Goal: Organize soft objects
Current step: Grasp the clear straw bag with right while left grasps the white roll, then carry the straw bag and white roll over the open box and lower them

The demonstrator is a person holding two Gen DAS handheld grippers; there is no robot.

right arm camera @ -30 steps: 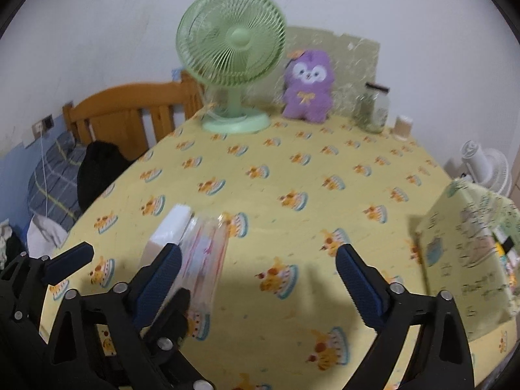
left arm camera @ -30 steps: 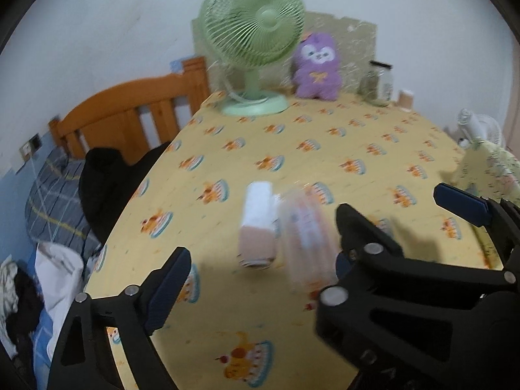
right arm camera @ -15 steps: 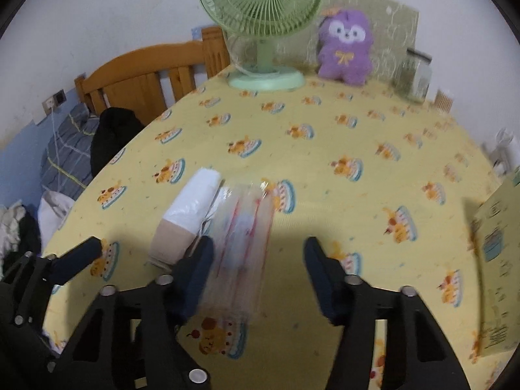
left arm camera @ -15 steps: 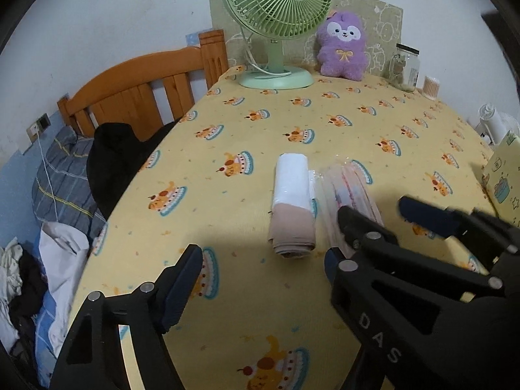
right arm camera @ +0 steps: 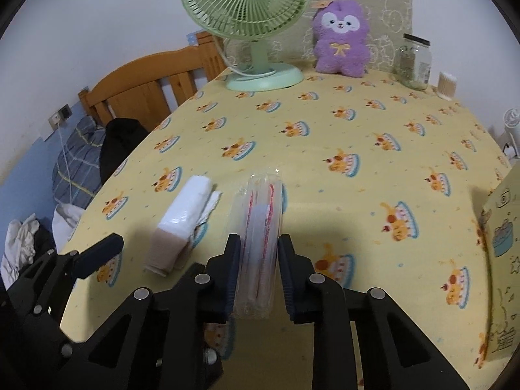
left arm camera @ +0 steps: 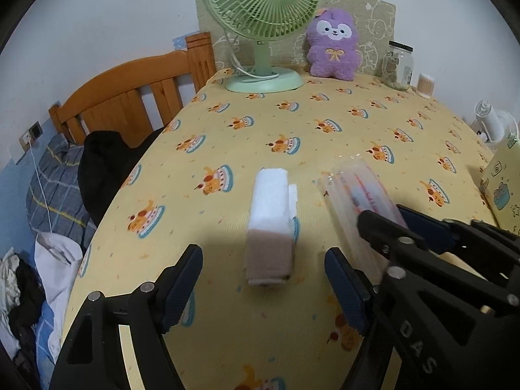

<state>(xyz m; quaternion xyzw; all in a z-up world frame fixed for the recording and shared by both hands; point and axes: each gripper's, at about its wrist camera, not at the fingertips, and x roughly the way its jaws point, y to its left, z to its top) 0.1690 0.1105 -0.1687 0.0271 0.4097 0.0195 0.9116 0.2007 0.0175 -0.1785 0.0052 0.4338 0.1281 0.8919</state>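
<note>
Right gripper (right arm camera: 258,261): we see its fingers (right arm camera: 231,271) have just been closing and now pinch the clear plastic packet (right arm camera: 260,224) from both sides; the packet lies lengthwise between them, running away from the camera over the bench (right arm camera: 357,123).
Left gripper (left arm camera: 263,287): fingers spread wide, nothing between the pads — the rolled white-and-tan cloth (left arm camera: 271,227) lies on the bench ahead of the gap, untouched.
Only in the right wrist view: the pads meeting the packet's sides, and red lines inside the packet.
Only in the left wrist view: the right gripper from the side, its black frame crossing the lower right corner, the packet's far end sticking out past it.
Cloth roll and packet: side by side on the yellow patterned cover, the roll to the left, a narrow strip of cover between them.
Far end of the bench: we make out a green fan (right arm camera: 250,16), a purple plush toy (right arm camera: 341,37) and a glass jar (right arm camera: 414,61) — well apart from both grippers.
Right edge: a printed yellow box (right arm camera: 502,260), partly cut off.
</note>
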